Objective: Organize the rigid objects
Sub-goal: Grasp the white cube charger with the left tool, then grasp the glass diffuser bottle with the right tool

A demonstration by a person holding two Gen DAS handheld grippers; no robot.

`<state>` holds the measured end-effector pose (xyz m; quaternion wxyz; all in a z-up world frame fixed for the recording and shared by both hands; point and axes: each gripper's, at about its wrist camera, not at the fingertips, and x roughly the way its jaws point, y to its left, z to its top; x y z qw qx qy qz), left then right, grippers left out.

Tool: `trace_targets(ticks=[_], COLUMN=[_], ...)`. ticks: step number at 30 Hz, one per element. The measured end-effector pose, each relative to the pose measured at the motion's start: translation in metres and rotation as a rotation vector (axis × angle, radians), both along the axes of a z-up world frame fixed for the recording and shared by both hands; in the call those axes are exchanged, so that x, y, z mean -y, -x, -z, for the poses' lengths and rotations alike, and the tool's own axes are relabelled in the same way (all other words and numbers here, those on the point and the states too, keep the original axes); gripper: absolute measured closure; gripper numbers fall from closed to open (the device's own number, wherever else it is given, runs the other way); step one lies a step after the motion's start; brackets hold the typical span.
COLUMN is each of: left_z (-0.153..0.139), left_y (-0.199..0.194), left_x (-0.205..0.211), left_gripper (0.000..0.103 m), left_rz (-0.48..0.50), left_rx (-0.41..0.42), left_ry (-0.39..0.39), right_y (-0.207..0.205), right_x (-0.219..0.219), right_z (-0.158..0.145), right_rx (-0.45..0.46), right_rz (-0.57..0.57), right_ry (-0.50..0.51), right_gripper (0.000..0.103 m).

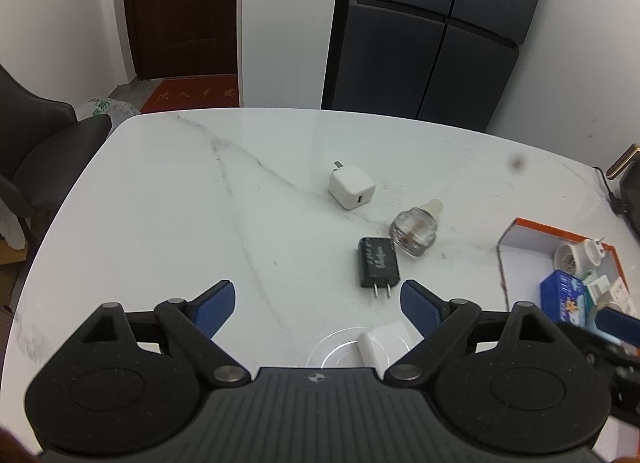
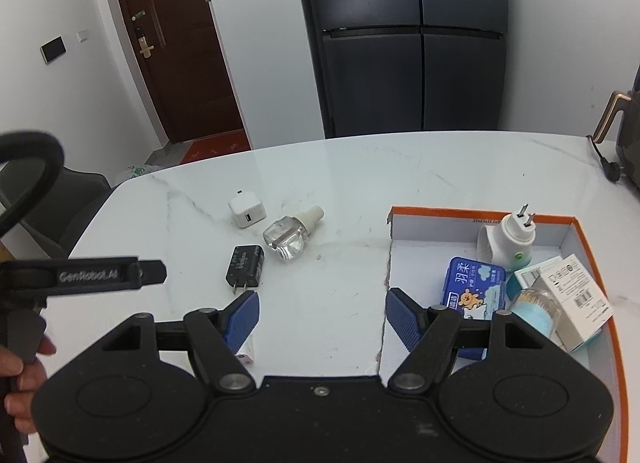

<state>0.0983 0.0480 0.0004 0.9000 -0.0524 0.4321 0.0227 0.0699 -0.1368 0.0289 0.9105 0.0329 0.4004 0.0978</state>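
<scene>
A black plug charger (image 1: 378, 267) (image 2: 245, 266), a white cube charger (image 1: 352, 187) (image 2: 247, 214) and a clear glass refill bottle (image 1: 414, 231) (image 2: 288, 237) lie loose on the white marble table (image 1: 180, 203) (image 2: 340, 183). An orange-rimmed white box (image 1: 524, 235) (image 2: 420, 231) holds a white plug-in device (image 2: 510, 241), a blue tin (image 2: 474, 289), a white carton (image 2: 572, 295) and a clear jar (image 2: 538, 309). My left gripper (image 1: 318, 309) is open and empty, just short of the black charger. My right gripper (image 2: 322, 317) is open and empty at the box's left wall.
A white block on a clear round disc (image 1: 370, 345) lies under my left gripper. A dark chair (image 1: 44, 143) stands at the table's left. A dark fridge (image 1: 432, 31) and a brown door (image 1: 180, 11) are behind. A kettle with a cord (image 2: 624, 135) is at the far right.
</scene>
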Motion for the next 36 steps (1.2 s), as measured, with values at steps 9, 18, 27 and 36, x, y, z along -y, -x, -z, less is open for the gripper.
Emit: trace_targets(ticks=[9, 18, 27, 36], left_z=[0.018, 0.054, 0.07, 0.067], left_y=[-0.076, -0.157, -0.167, -0.117], left_x=[0.002, 0.012, 0.012, -0.014], left_gripper=[0.01, 0.01, 0.033, 0.061], left_rz=[-0.008, -0.066, -0.028, 0.061], left_rx=[0.003, -0.07, -0.097, -0.056], left_ry=[-0.021, 0.008, -0.002, -0.004], right_y=[-0.003, 0.002, -0.008, -0.044], right_x=[0.004, 0.02, 0.03, 0.017], right_z=[0.017, 0.035, 0.047, 0.049], right_rx=[-0.029, -0.068, -0.086, -0.088], right_rz=[0.043, 0.096, 0.119, 0.086], right_ry=[-0.02, -0.033, -0.039, -0.067], right_gripper=[0.02, 0.02, 0.02, 0.02])
